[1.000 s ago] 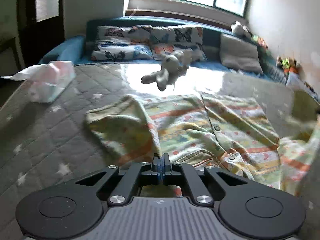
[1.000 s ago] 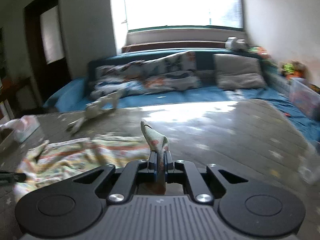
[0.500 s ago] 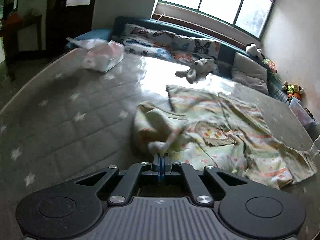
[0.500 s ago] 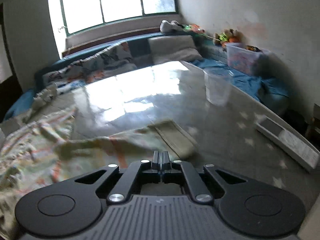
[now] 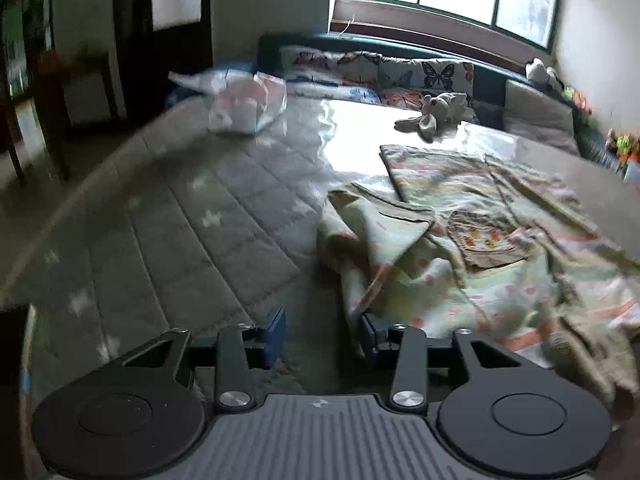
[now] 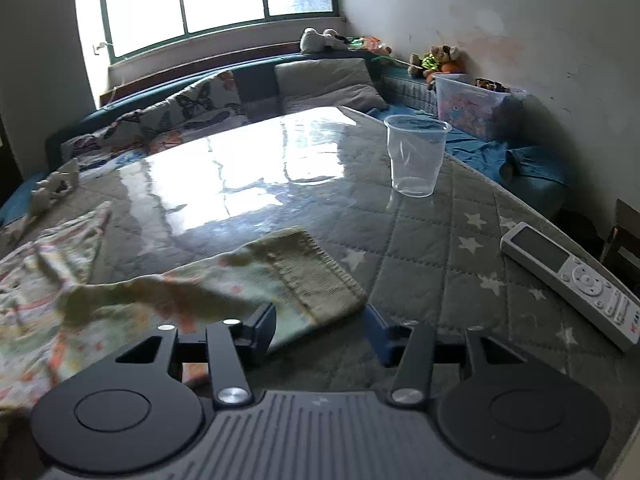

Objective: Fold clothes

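Left gripper (image 5: 322, 330): sitting released beside the shirt (image 5: 472, 248).
Right gripper (image 6: 322, 330): gaping, straddling the shirt's cuff (image 6: 316, 276).
Cup (image 6: 416, 156): standing beyond the cuff.

The right gripper (image 6: 320, 330) stands wide apart over the quilted surface (image 6: 420, 248), holding nothing. A patterned garment (image 6: 120, 300) lies at the left, its ribbed cuff (image 6: 316, 276) just ahead of the left finger. A clear plastic cup (image 6: 416, 156) stands upright farther back. A remote (image 6: 572, 276) lies near the right edge. Pillows (image 6: 328, 80) line the window wall.
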